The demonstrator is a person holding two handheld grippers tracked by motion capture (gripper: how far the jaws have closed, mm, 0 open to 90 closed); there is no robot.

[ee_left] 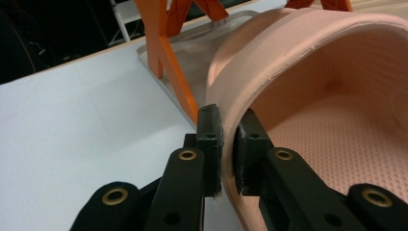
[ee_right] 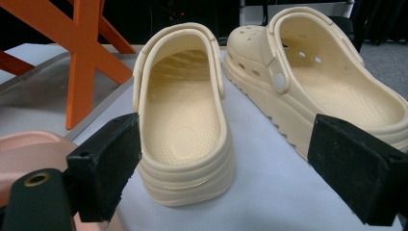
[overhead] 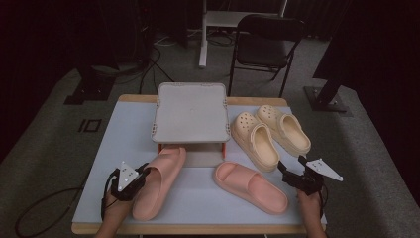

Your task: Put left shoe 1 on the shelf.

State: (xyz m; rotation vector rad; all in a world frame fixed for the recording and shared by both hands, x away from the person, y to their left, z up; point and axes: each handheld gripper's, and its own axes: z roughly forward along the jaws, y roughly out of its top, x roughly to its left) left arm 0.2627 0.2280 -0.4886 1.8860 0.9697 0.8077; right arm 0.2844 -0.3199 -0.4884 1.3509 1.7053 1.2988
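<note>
A pink slide [overhead: 158, 182] lies at the front left of the table, its toe under the grey shelf [overhead: 190, 111]. My left gripper [overhead: 143, 172] is shut on the left wall of that slide's strap [ee_left: 288, 62]; in the left gripper view my left gripper [ee_left: 228, 132] has one pad outside and one inside the wall. A second pink slide [overhead: 250, 187] lies at the front right. Two cream clogs [overhead: 255, 140] [overhead: 286, 129] stand side by side behind it. My right gripper [overhead: 291, 163] is open just behind the nearer clog's heel [ee_right: 185, 125], with my right gripper [ee_right: 231, 161] touching nothing.
The grey shelf stands on orange legs [ee_left: 166, 62] over a flat base at the table's back middle. A black folding chair [overhead: 265, 47] stands beyond the table. The second clog [ee_right: 332, 91] sits close to the right pad.
</note>
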